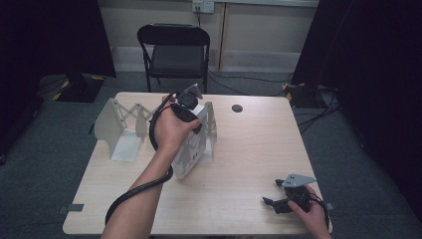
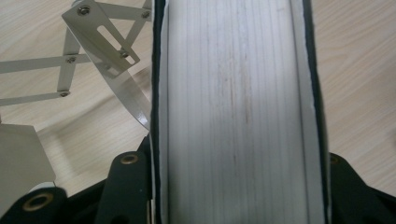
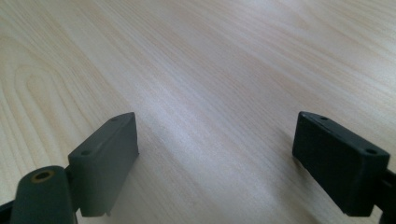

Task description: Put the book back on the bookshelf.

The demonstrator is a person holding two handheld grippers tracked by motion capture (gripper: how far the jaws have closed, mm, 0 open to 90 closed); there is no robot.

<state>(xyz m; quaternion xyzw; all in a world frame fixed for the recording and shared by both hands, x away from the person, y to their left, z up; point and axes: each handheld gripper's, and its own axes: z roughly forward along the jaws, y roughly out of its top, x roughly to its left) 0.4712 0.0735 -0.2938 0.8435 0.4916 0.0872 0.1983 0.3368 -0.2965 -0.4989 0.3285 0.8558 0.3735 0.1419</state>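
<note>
A thick book [image 1: 191, 152] with a pale cover stands tilted on the wooden table [image 1: 259, 149], leaning by the right end plate [image 1: 211, 124] of a white expanding metal book rack [image 1: 122, 127]. My left gripper [image 1: 191, 107] is shut on the book's top edge. In the left gripper view the white page block [image 2: 233, 102] runs up between the dark covers, pinched at my left gripper [image 2: 238, 186], with the rack's scissor links [image 2: 79, 56] to the left. My right gripper [image 1: 272, 191] lies open near the table's front right corner; in its own view the right gripper [image 3: 215, 140] holds nothing.
A black folding chair [image 1: 174, 50] stands behind the table. A small dark round disc [image 1: 237, 108] sits at the table's back right. Cables [image 1: 249, 82] trail over the grey floor, and black curtains flank both sides.
</note>
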